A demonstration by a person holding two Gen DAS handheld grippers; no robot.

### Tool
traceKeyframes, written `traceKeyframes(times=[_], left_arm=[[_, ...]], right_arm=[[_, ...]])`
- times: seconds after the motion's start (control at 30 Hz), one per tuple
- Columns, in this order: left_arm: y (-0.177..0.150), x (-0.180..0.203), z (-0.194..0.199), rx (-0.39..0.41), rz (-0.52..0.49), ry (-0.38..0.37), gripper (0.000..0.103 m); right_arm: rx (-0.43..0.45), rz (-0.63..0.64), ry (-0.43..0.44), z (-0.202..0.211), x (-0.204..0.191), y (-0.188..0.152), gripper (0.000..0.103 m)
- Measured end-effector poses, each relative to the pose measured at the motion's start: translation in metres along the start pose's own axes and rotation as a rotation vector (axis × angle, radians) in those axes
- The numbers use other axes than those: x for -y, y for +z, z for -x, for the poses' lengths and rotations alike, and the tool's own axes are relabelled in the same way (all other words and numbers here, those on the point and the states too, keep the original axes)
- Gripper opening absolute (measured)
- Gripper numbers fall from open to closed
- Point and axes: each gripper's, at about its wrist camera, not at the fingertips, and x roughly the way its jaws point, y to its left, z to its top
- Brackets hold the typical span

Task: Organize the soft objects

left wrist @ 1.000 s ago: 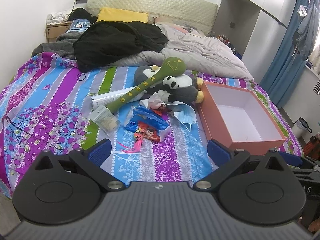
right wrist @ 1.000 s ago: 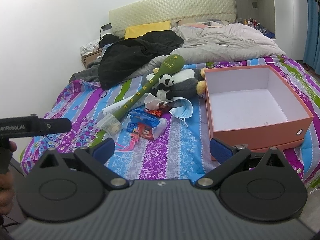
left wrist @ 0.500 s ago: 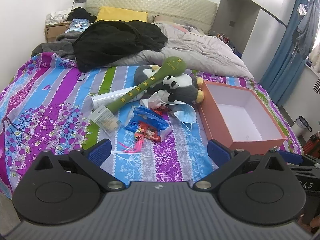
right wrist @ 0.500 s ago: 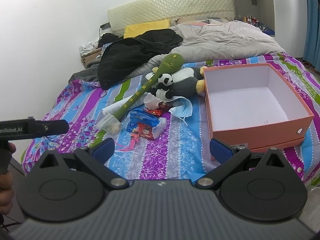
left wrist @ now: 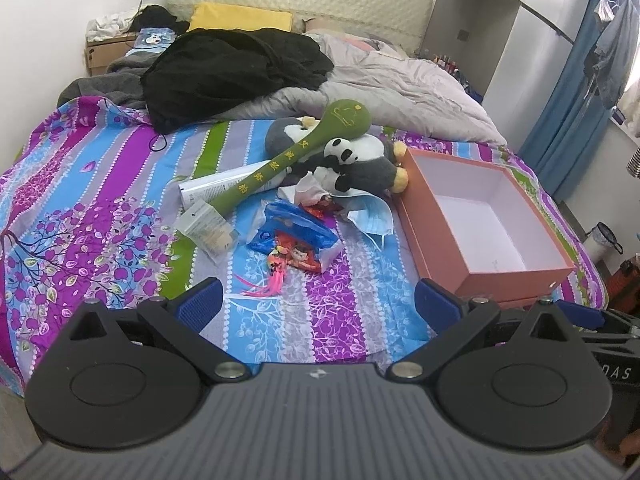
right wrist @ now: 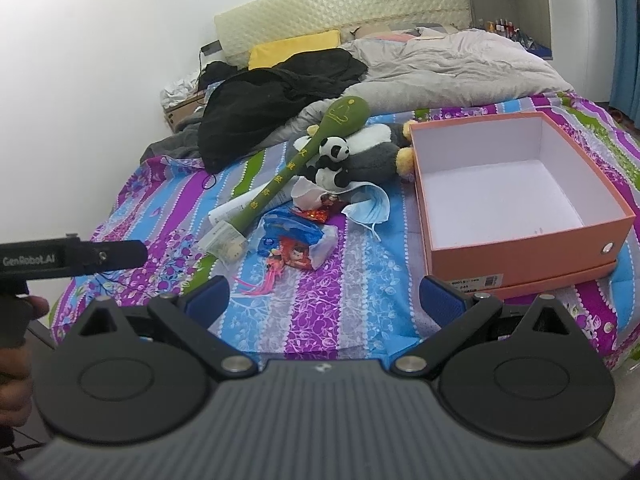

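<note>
Plush toys point(left wrist: 352, 160) on striped bedspread point(left wrist: 120, 184)

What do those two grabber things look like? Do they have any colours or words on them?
Both look alike. The left gripper and the right gripper each have a grey ribbed body, two round black discs with silver screws, black arms and blue pads on the fingers. From the right view, the left one's black handle carries white lettering that looks like GenRobot.AI. No sleeves or cables can be seen.
</note>
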Motion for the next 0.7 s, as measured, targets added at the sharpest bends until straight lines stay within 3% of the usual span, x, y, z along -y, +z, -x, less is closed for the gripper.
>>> traceKeyframes(times=[0.7], left_arm=[[-0.012,-0.001,-0.017,-0.011,-0.002,-0.016,0.103]], right_arm=[[0.014,-0.032,-0.014,-0.003,0.013,-0.012,0.103]])
